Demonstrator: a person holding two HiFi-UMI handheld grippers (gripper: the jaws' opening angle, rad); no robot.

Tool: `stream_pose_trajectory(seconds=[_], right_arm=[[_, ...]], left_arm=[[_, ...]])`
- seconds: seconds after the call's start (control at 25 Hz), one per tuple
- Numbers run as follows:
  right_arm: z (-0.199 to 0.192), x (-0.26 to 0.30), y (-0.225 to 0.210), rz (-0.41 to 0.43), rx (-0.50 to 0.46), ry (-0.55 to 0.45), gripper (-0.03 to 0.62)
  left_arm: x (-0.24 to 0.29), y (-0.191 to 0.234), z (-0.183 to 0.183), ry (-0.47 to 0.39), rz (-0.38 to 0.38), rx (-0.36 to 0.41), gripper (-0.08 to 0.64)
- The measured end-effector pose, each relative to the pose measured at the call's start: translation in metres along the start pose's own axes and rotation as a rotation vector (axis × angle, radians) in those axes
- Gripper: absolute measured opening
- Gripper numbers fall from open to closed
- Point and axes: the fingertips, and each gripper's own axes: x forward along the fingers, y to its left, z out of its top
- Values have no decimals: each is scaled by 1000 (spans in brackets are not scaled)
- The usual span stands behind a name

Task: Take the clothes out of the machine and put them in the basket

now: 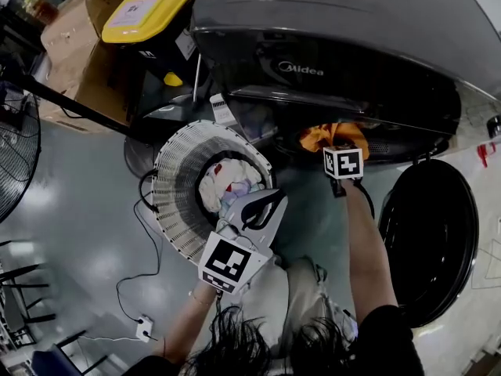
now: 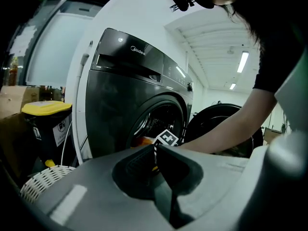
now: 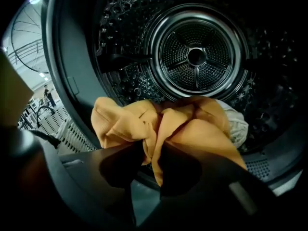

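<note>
One machine (image 1: pixel 329 45), one basket (image 1: pixel 174 171) on the grey floor (image 1: pixel 78 202); the right hand-held gripper (image 3: pixel 153 150) pinches one orange cloth (image 3: pixel 192 124), the left hand-held gripper (image 2: pixel 154 152) closed, empty

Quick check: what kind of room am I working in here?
Probably a workshop or lab laundry corner, not a home: Midea front-loading machine, white laundry basket, stacked cardboard boxes and a standing fan.

A basket (image 1: pixel 174 180) holding clothes (image 1: pixel 223 185) stands on the floor (image 1: pixel 78 202) left of the washing machine (image 1: pixel 337 37), whose open door (image 1: pixel 429 237) hangs right.
</note>
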Motion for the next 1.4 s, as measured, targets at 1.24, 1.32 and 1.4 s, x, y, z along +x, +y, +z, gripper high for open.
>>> stream_pose_trajectory(seconds=[1.24, 1.32, 1.4], right_arm=[[89, -285, 71, 184, 92, -211, 83], [92, -303, 73, 191, 81, -209, 83], [95, -322, 75, 204, 81, -218, 83]], left_arm=[[-63, -73, 178, 44, 17, 0, 5], [-68, -80, 189, 42, 24, 2, 5], [-73, -87, 198, 35, 33, 1, 5]])
